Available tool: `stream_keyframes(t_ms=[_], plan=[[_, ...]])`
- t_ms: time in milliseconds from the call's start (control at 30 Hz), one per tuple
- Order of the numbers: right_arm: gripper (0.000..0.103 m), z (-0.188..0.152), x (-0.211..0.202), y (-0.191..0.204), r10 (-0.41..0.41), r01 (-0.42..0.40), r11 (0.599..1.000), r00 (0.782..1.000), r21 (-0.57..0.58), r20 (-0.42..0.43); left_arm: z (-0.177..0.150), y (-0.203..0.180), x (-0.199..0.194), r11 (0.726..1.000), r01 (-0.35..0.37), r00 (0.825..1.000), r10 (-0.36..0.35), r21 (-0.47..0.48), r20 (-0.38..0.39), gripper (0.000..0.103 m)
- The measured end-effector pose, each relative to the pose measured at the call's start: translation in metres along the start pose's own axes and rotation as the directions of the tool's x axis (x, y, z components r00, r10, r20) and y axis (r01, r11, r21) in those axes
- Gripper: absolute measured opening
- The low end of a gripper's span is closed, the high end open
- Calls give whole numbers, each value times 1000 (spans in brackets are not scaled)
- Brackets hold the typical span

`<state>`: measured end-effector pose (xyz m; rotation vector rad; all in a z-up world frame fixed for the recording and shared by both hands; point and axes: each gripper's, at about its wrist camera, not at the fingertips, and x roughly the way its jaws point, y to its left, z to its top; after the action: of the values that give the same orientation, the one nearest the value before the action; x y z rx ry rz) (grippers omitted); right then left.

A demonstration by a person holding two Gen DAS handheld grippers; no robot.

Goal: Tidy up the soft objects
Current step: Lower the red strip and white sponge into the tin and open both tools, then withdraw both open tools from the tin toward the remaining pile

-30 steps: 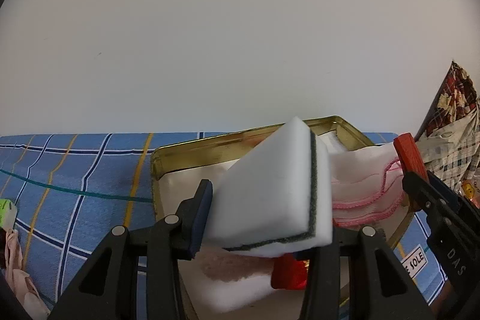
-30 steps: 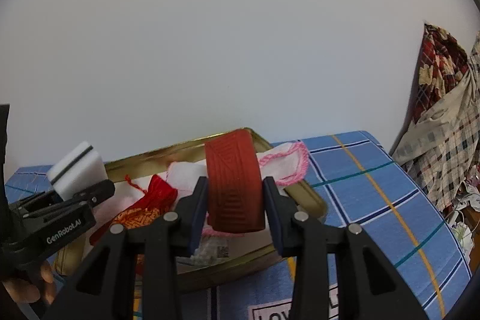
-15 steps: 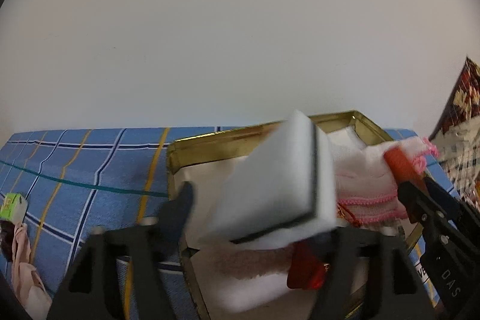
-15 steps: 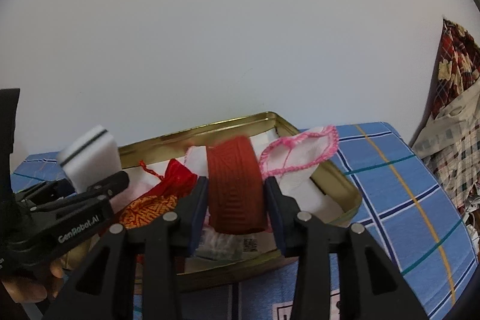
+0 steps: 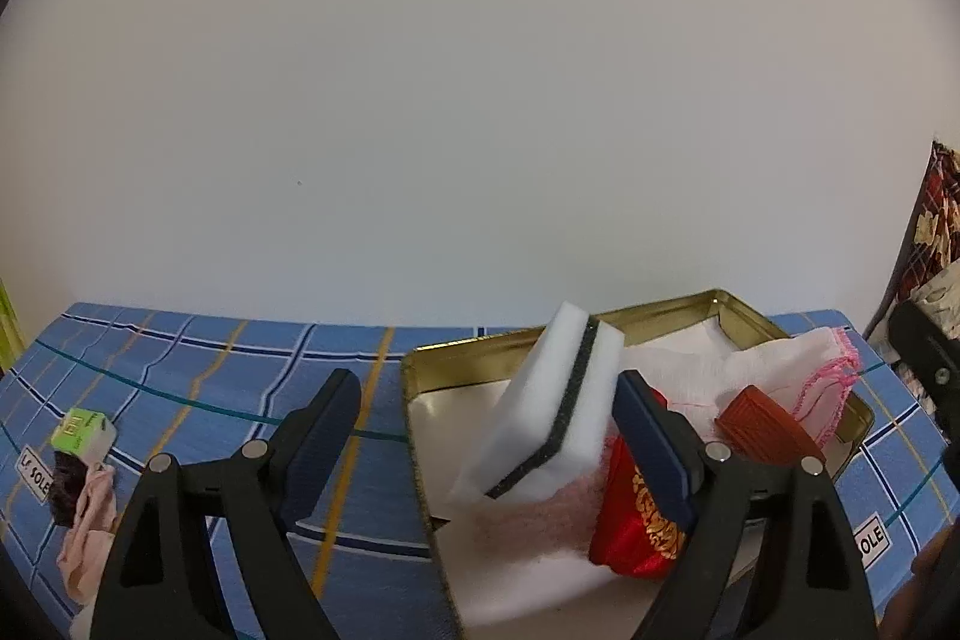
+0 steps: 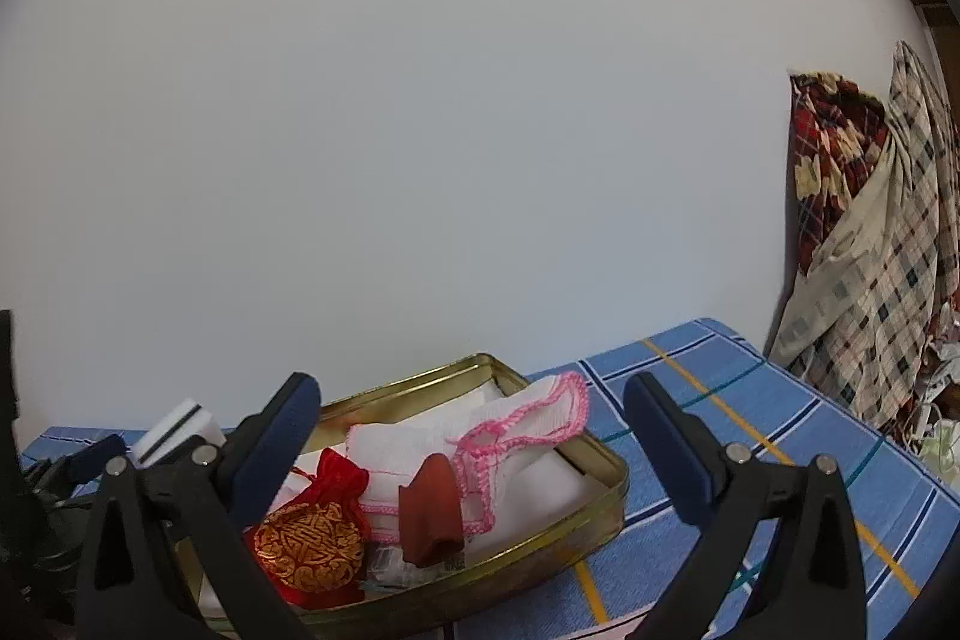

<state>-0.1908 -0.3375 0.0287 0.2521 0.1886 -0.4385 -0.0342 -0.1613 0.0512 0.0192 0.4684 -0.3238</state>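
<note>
A gold tin tray (image 5: pixel 498 347) (image 6: pixel 600 502) sits on the blue checked cloth. My left gripper (image 5: pixel 489 427) is open; a white sponge with a dark stripe (image 5: pixel 555 406) leans tilted in the tray against my right finger. My right gripper (image 6: pixel 471 436) is open and empty above the tray. In the tray lie a brick-red folded piece (image 6: pixel 431 514) (image 5: pixel 765 427), a red and gold pouch (image 6: pixel 315 532) (image 5: pixel 636 520), a white cloth with pink edging (image 6: pixel 516 430) (image 5: pixel 786 376) and a pale pink fuzzy cloth (image 5: pixel 534 520).
On the cloth at the left lie a small green and white box (image 5: pixel 81 433), a dark fuzzy item (image 5: pixel 66 484) and a pink cloth (image 5: pixel 90 532). Patterned fabrics (image 6: pixel 870 268) hang at the right. A white wall stands behind the table.
Both grippers opened. The left let go of the white sponge, which now leans in the tray. The right released the brick-red piece into the tray and drew back.
</note>
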Motion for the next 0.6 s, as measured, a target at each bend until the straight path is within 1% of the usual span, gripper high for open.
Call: stream_keyframes(t_ms=[100,200,267,367,467,600], plan=[[103,0,4,-2,0,0,1000,1000,-4,-19,-2,4,-9,1000,16,1000,-16,-24,22,87],[103,0,1,-1,-3,3,1000,1000,-15,-2,-6,10,-23,1000,-15,997,16,-19,74,87],[103,-3,-4,-3,0,0,1000,1000,-11,15,-8,10,-31,1000,-21,995,22,-11,95,87],[103,-4,-12,-3,-18,18,1000,998,-9,57,-16,14,-36,1000,-26,995,26,1,93,87],[103,-7,-15,-1,-33,34,999,997,-6,64,-22,17,-38,999,-48,995,46,19,85,87],[103,-12,-22,3,-49,50,999,996,-6,77,-29,20,-46,997,-62,993,58,37,103,87]])
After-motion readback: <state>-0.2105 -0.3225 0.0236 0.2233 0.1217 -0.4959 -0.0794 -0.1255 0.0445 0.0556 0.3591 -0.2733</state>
